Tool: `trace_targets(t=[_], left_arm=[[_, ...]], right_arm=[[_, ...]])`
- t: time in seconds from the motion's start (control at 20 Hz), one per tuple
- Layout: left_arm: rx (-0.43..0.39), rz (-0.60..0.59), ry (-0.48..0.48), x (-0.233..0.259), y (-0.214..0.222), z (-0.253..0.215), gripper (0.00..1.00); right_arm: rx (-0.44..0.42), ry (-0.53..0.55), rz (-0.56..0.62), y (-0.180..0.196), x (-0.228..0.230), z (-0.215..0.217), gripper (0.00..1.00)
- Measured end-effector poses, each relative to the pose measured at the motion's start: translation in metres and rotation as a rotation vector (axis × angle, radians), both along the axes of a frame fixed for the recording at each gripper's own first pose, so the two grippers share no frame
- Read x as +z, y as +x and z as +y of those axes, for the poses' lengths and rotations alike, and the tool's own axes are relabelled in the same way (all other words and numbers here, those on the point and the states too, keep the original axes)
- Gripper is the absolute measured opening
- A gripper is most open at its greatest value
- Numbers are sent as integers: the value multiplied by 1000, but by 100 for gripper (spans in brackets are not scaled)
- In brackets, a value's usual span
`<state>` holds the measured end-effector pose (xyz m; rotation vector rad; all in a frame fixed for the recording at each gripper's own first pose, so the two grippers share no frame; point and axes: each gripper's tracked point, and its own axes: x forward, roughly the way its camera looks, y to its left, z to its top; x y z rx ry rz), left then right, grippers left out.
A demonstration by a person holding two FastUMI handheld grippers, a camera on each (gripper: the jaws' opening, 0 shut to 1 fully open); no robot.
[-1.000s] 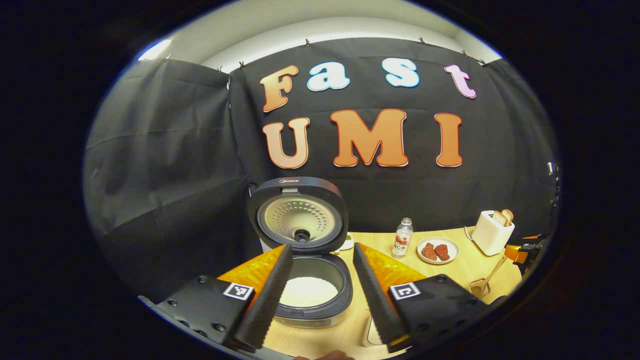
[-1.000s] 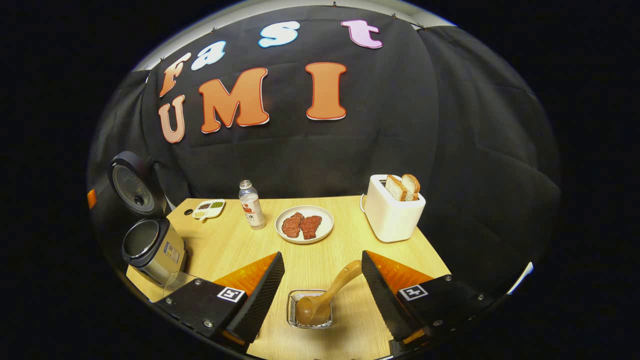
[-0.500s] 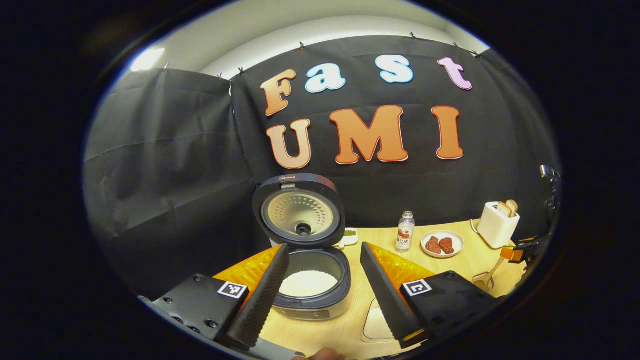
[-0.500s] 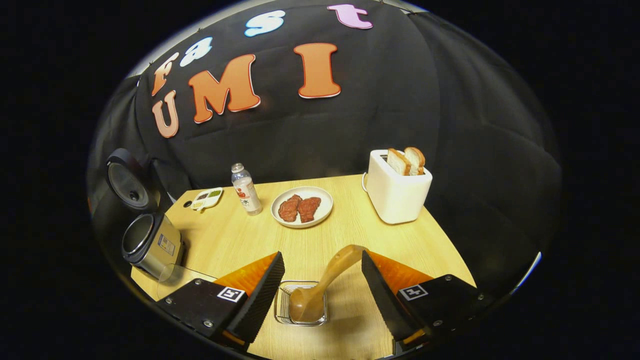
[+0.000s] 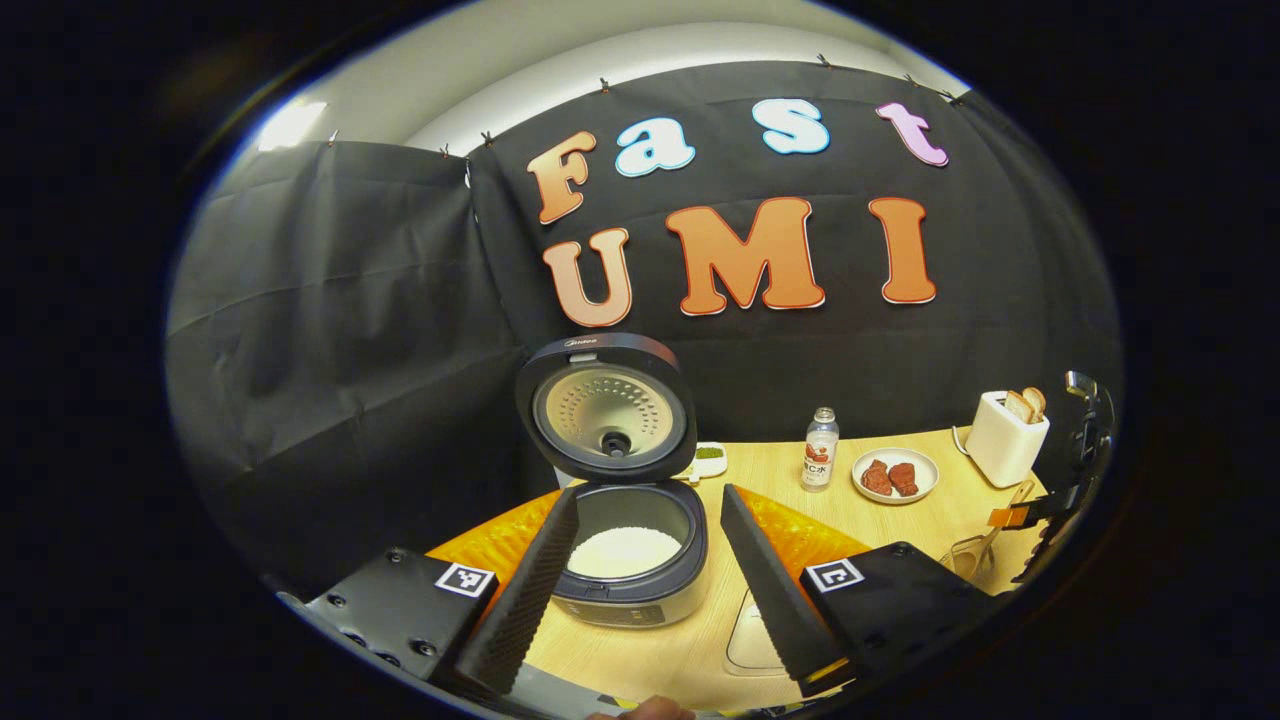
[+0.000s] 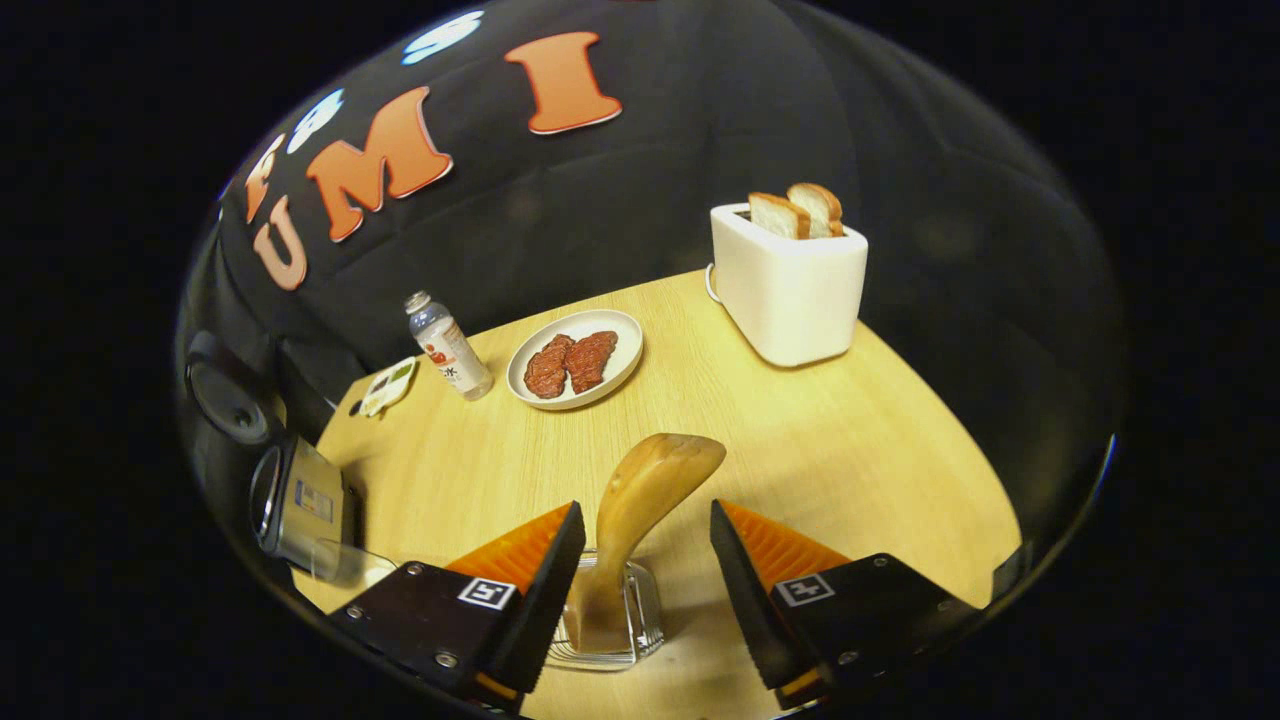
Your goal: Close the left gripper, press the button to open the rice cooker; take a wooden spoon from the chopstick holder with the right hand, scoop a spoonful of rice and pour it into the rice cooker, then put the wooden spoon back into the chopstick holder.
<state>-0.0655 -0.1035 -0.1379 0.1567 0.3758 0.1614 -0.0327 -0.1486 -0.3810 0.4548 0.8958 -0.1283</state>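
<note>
Rice cooker [image 5: 628, 560] open, lid upright, white rice in pot. Wooden spoon [image 6: 640, 500] stands bowl-down in clear chopstick holder [image 6: 640, 630], handle leaning right.

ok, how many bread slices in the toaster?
2, standing side by side in the slots of the white toaster: one bread slice nearer the plate side, the other just right of it. Their lower parts are hidden inside.

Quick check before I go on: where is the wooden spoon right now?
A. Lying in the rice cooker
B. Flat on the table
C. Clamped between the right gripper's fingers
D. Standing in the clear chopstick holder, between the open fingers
D: the brown wooden spoon stands bowl-down in the clear chopstick holder, while the right gripper has open fingers on either side.
</note>
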Motion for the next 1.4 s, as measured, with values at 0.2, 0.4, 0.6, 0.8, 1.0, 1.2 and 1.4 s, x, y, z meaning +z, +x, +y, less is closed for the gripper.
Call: trace_targets(t=[0.2, 0.4, 0.6, 0.8, 1.0, 1.2, 1.4], left_arm=[[21, 10, 9, -3, -1, 9, 97], [20, 1, 36, -4, 3, 12, 100], [-32, -13, 39, -4, 15, 6, 98], [-83, -13, 22, -10, 28, 7, 100], [-109, -18, 5, -10, 37, 18, 98], [-104, -20, -26, -14, 42, 36, 97], [-78, -24, -53, -15, 44, 61, 97]], right_arm=[[-42, 77, 18, 10, -8, 6, 55], [-100, 124, 63, 4, -6, 12, 23], [-132, 143, 4, -6, 12, 18, 20], [-150, 114, -107, -17, 25, 15, 16], [-189, 74, -144, -23, 43, 11, 18], [-168, 56, -171, -19, 75, 18, 17], [-94, -32, -267, -11, 128, 36, 17]])
